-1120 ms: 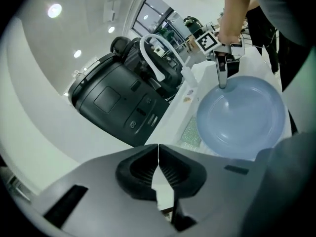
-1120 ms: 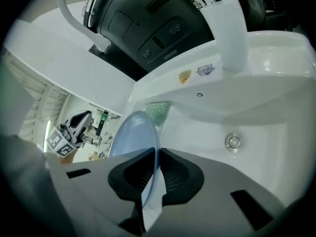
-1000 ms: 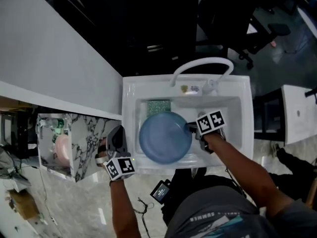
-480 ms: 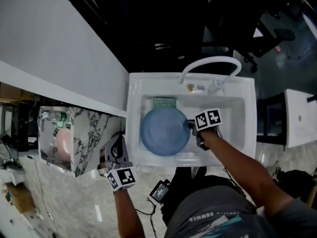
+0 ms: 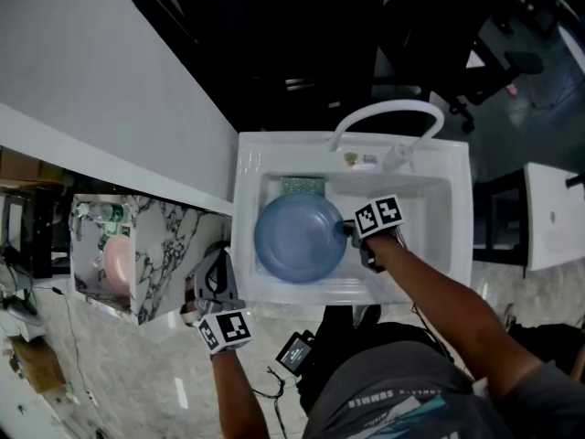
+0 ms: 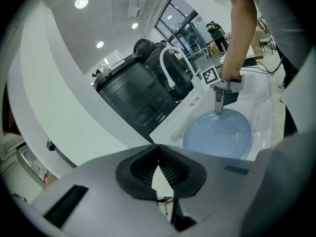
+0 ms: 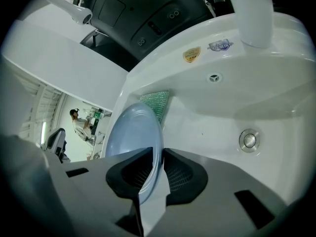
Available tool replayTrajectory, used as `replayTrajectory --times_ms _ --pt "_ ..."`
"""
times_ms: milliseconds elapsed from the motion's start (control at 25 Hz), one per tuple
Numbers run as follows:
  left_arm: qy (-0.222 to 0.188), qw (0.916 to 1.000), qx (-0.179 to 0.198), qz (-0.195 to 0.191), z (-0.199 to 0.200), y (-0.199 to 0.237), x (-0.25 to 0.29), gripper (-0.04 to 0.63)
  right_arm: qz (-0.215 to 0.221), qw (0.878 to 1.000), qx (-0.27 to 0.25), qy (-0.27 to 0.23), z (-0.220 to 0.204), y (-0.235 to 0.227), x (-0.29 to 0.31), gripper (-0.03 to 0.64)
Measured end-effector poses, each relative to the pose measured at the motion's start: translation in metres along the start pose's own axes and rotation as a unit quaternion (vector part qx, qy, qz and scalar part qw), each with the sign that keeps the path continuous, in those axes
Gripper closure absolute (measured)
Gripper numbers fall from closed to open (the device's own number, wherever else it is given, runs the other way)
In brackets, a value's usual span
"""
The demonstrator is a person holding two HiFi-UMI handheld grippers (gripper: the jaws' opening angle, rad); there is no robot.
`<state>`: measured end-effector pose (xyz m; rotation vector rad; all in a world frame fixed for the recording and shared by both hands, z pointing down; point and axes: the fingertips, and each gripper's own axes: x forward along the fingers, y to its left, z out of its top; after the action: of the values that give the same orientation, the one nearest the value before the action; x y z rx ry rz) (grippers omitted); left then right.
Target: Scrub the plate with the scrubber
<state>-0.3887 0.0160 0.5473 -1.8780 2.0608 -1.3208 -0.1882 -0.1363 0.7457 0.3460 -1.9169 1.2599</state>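
A round blue plate (image 5: 300, 239) rests in the left half of the white sink (image 5: 247, 167), partly covering a green scrubber (image 5: 303, 187) at the basin's back wall. My right gripper (image 5: 348, 230) reaches to the plate's right rim. In the right gripper view the plate (image 7: 131, 137) stands edge-on between the pads of that gripper (image 7: 157, 174). Its jaws have just been opening and stand open, with slight gaps beside the rim. The scrubber (image 7: 157, 102) lies just behind the plate. My left gripper (image 5: 219, 262) is shut and empty, outside the sink's front left corner.
A curved white faucet (image 5: 384, 112) arches over the sink's back rim, and the drain (image 7: 248, 139) sits in the right half of the basin. A marble-patterned cabinet (image 5: 151, 254) stands to the left. A black machine (image 6: 138, 98) stands behind the sink.
My left gripper has drawn back from the sink's front rim toward the floor side. The plate has shifted slightly left in the basin, with my right gripper still at its rim.
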Motion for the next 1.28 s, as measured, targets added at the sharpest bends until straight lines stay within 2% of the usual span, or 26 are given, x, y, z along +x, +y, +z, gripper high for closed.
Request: replayTrajectory --times_ms 240,480,760,880,1000,1080,1200,1280 --pt "0.000 1.0000 0.002 -0.004 0.003 -0.006 0.001 0.592 0.015 1.000 -0.009 -0.002 -0.002 0.004 0.000 0.469" --pt "-0.011 0.9999 -0.003 0.003 0.014 0.001 -0.006 0.592 0.014 0.999 -0.017 -0.026 0.006 0.006 -0.013 0.453" --pt "-0.051 0.9983 -0.021 0.019 0.058 0.024 -0.030 0.592 0.009 0.996 -0.034 -0.077 0.017 0.016 -0.056 0.454" --pt "-0.080 0.9957 -0.044 0.019 0.081 0.026 -0.044 0.592 0.016 0.992 -0.049 -0.111 0.019 0.030 -0.089 0.456" --pt "-0.116 0.9905 -0.072 0.016 0.108 0.025 -0.061 0.592 0.033 0.984 -0.081 -0.155 0.022 0.053 -0.132 0.490" --pt "-0.139 0.9868 -0.083 0.011 0.128 0.022 -0.074 0.592 0.053 0.975 -0.114 -0.186 0.022 0.075 -0.163 0.558" --pt "-0.161 0.9805 -0.111 -0.015 0.155 0.010 -0.097 0.592 0.066 0.956 -0.181 -0.220 0.013 0.106 -0.211 0.577" --pt "-0.177 0.9756 -0.125 -0.038 0.174 0.001 -0.109 0.592 0.064 0.940 -0.235 -0.240 0.006 0.127 -0.242 0.583"
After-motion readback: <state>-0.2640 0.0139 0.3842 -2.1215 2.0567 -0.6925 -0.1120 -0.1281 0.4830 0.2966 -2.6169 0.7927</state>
